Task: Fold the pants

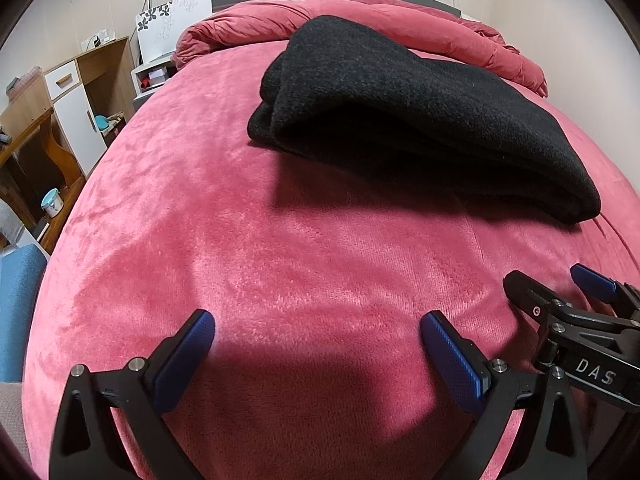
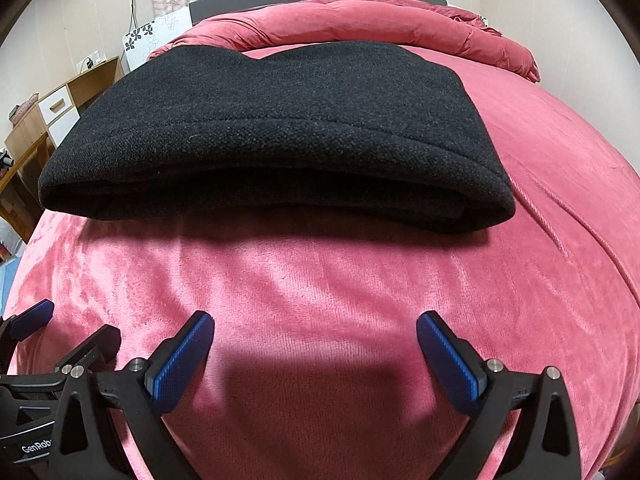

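Note:
The black pants (image 1: pixel 408 108) lie folded into a thick stack on the pink bed (image 1: pixel 248 240). In the right wrist view the pants (image 2: pixel 280 128) fill the middle, a short way beyond my fingers. My left gripper (image 1: pixel 318 322) is open over bare bedspread, with the pants ahead and to its right. My right gripper (image 2: pixel 316 322) is open too, nothing between its blue pads, and hovers in front of the stack's near folded edge. The right gripper (image 1: pixel 560 284) shows at the lower right of the left wrist view. The left gripper (image 2: pixel 76 322) shows at the lower left of the right wrist view.
A rolled pink duvet (image 2: pixel 360 20) lies along the headboard behind the pants. Wooden shelves and a white cabinet (image 1: pixel 72 112) stand to the left of the bed. A blue chair back (image 1: pixel 16 304) is near the bed's left edge. A raised seam (image 2: pixel 560 216) crosses the bedspread at right.

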`<state>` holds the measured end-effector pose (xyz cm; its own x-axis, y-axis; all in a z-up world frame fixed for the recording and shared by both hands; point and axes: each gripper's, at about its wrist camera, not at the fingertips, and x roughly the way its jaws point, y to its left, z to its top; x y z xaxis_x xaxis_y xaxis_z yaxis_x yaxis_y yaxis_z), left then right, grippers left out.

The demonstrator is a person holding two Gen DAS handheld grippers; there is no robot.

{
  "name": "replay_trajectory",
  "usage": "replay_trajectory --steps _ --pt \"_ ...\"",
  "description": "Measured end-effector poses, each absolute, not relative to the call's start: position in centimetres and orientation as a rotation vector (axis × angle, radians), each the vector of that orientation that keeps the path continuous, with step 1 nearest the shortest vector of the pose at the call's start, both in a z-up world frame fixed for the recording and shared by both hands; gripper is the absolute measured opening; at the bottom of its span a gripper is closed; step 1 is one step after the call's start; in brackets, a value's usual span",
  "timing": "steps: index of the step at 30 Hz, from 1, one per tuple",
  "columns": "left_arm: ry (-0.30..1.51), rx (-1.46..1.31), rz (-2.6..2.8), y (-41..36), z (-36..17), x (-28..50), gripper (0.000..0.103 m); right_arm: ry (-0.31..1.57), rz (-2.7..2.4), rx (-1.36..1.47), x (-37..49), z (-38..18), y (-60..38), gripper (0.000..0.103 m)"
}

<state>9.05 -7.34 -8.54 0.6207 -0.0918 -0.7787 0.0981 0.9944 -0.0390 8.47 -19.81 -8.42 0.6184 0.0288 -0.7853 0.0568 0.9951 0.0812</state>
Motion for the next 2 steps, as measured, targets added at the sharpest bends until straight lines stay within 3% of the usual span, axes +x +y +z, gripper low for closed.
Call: replay_trajectory --steps 2 --pt "0.894 0.006 -0.110 -7.32 -8.53 9.02 0.103 0.904 -0.016 0.101 8.61 -8.62 -20.05 0.103"
